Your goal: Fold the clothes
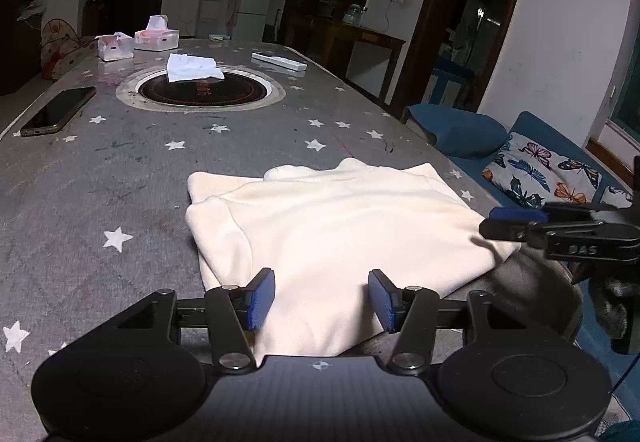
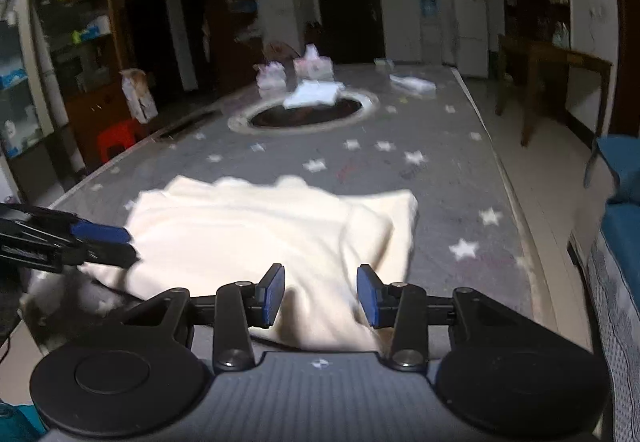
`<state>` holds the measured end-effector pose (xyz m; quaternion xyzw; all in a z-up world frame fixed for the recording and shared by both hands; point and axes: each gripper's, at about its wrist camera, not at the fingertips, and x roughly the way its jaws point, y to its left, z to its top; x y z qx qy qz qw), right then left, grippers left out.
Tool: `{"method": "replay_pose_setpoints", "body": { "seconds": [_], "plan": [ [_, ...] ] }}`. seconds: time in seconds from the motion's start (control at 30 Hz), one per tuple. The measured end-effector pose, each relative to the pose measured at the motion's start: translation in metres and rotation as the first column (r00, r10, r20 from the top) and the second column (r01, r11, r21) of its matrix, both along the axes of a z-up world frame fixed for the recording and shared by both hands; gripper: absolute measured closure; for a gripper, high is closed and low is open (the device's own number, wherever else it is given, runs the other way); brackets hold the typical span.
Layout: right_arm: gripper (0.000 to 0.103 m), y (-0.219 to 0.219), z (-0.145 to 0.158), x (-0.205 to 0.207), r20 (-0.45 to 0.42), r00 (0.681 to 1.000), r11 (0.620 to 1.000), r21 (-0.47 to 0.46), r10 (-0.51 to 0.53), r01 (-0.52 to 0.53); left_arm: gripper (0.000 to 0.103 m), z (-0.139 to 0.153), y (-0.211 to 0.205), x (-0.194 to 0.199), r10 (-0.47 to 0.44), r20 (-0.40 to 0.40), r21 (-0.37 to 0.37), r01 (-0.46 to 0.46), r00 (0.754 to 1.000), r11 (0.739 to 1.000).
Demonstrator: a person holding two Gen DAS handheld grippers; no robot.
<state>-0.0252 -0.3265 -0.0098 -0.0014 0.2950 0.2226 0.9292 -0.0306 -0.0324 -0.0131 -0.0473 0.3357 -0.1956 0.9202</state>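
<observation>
A cream garment lies folded into a rough rectangle near the front edge of the grey star-patterned table. My left gripper hovers over its near edge, open, blue pads apart and clear of the cloth. In the right wrist view the same garment lies under my right gripper, also open, with the fabric below the gap and no pad pressing on it. Each gripper shows in the other's view: the right gripper at the garment's right side, the left gripper at its left side.
A phone lies at the table's left edge. A round inset burner carries a folded white cloth. Tissue boxes and a remote sit at the far end. A blue sofa with a butterfly cushion stands right of the table.
</observation>
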Motion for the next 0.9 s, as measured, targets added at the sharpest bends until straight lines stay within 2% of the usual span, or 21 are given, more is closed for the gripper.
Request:
{"method": "replay_pose_setpoints", "body": {
  "seconds": [0.07, 0.13, 0.2, 0.3, 0.43, 0.47, 0.57, 0.77, 0.9],
  "plan": [
    [0.063, 0.005, 0.004, -0.004, 0.027, 0.999, 0.999, 0.021, 0.027, -0.028, 0.045, -0.001, -0.001, -0.001, 0.001, 0.000, 0.001, -0.001, 1.000, 1.000],
    [0.062, 0.012, -0.001, 0.000, 0.000, 0.999, 0.998, 0.035, 0.047, -0.047, 0.044, -0.001, 0.000, -0.002, 0.003, -0.002, -0.001, -0.003, 1.000, 1.000],
    [0.061, 0.014, -0.014, 0.005, -0.039, 0.999, 0.999, 0.025, 0.032, -0.031, 0.044, -0.001, 0.000, -0.002, 0.007, -0.004, -0.004, -0.007, 1.000, 1.000],
    [0.059, 0.008, -0.022, 0.004, -0.027, 1.000, 0.998, 0.059, 0.016, -0.015, 0.040, 0.001, 0.002, -0.004, 0.016, -0.009, -0.007, -0.016, 1.000, 1.000],
    [0.039, 0.008, -0.017, 0.002, -0.029, 0.999, 0.996, 0.077, 0.039, -0.037, 0.028, 0.003, 0.007, -0.003, 0.046, -0.019, -0.018, -0.046, 0.999, 0.999],
    [0.031, 0.010, -0.018, 0.001, -0.027, 0.999, 0.996, 0.075, 0.047, -0.045, 0.027, 0.003, 0.008, -0.003, 0.055, -0.023, -0.018, -0.056, 0.998, 0.998],
    [0.020, 0.017, -0.020, -0.001, -0.018, 0.998, 0.996, 0.069, 0.063, -0.061, 0.025, 0.000, 0.013, -0.001, 0.084, -0.048, -0.020, -0.085, 0.995, 0.996],
    [0.005, 0.029, -0.020, -0.001, -0.019, 0.996, 0.995, 0.045, 0.091, -0.090, 0.013, -0.001, 0.025, -0.002, 0.132, -0.077, -0.050, -0.136, 0.988, 0.989],
    [0.000, 0.036, -0.021, -0.002, -0.016, 0.994, 0.994, 0.015, 0.104, -0.104, 0.007, -0.003, 0.031, -0.001, 0.154, -0.104, -0.071, -0.162, 0.983, 0.984]
  ]
}}
